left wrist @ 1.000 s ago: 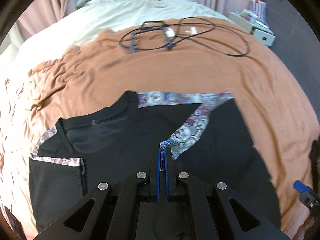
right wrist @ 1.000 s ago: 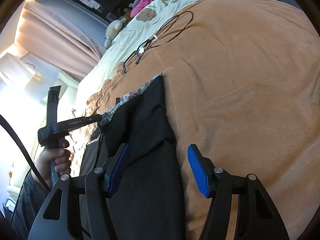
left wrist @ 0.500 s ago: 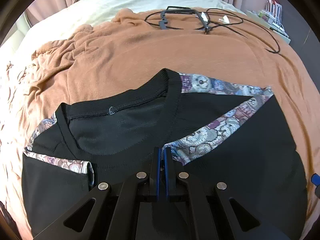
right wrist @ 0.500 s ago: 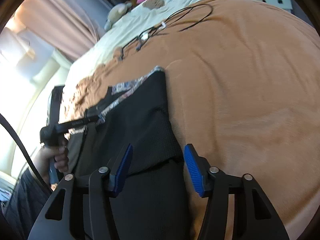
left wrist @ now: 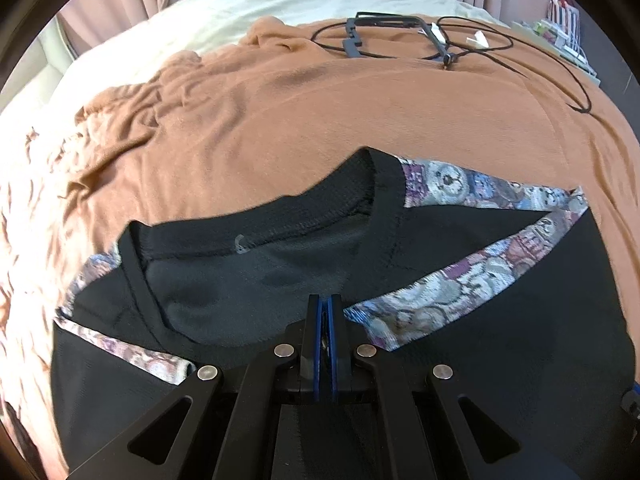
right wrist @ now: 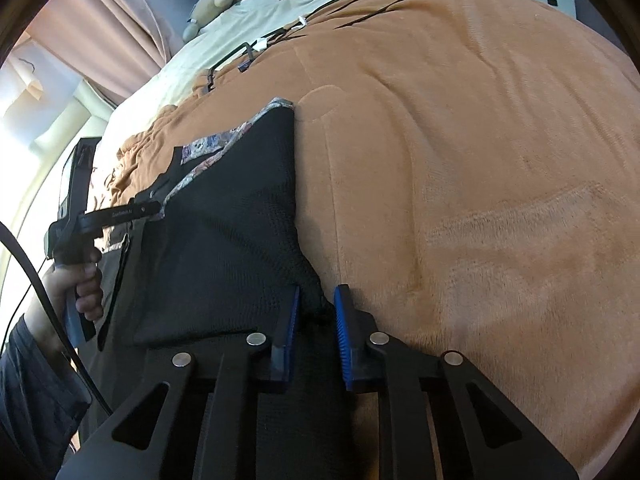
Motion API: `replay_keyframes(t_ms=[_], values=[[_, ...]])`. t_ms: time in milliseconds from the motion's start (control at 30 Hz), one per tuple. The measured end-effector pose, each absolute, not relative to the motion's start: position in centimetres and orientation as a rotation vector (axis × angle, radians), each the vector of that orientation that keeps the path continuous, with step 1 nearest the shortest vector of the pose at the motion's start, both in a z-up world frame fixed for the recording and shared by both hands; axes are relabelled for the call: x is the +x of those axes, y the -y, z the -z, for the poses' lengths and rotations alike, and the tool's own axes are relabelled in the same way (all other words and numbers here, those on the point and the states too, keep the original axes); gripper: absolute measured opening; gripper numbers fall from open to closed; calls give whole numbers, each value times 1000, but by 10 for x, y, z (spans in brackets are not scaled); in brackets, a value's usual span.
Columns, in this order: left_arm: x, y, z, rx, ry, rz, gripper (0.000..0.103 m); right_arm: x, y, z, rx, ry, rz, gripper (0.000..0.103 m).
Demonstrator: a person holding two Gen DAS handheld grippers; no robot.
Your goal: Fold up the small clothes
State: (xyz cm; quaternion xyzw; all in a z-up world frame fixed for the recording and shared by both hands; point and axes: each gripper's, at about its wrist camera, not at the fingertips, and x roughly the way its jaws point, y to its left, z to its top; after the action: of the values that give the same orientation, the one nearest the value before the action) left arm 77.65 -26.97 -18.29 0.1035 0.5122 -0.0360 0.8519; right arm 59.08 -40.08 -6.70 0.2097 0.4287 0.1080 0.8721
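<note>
Left wrist view: sits low behind the left gripper (left wrist: pixel 325 308), close over the black shirt (left wrist: pixel 500 360), facing its neckline and across the brown blanket (left wrist: pixel 300 120) to the cables (left wrist: pixel 440 40). Right wrist view: low behind the right gripper (right wrist: pixel 318 308), at the shirt's right edge, facing the same way. Shared: shirt, blanket, cables; it also catches the left gripper off to its left.

Right of the black shirt (right wrist: pixel 224 216) the orange blanket (right wrist: pixel 480 160) lies bare; tangled cables (left wrist: pixel 440 40) cross its far end.
</note>
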Motion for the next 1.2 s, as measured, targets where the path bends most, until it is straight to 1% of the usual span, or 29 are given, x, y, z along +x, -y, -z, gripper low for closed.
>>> replay_keyframes(t_ms=[100,200,233,267,300,333,367,400,433,567,833,1033,1200], values=[[775,266,179,195,-1101,79,5,586,405,64,444,-902,-240,14],[765,262,170,186,-1102,87,12,585,411,60,472,-901,-267,14],[760,261,167,176,-1102,99,20,584,412,58,478,-900,-271,15],[755,259,164,164,-1100,112,32,583,414,55,479,-893,-274,15],[749,258,160,156,-1098,121,38,582,415,53,476,-885,-272,18],[743,257,157,158,-1091,123,47,581,415,51,474,-878,-270,25],[737,257,154,166,-1085,124,52,580,416,49,472,-869,-270,30],[733,258,152,172,-1085,131,54,578,417,48,472,-861,-270,44],[729,259,151,174,-1086,141,55,577,417,48,472,-853,-269,51],[708,263,153,169,-1112,190,55,576,412,50,463,-848,-273,51],[660,282,186,251,-1197,258,55,589,386,66,345,-900,-224,50],[640,282,190,272,-1227,242,55,576,370,60,230,-913,-180,50],[631,276,179,263,-1257,231,55,544,378,41,294,-887,-197,50]])
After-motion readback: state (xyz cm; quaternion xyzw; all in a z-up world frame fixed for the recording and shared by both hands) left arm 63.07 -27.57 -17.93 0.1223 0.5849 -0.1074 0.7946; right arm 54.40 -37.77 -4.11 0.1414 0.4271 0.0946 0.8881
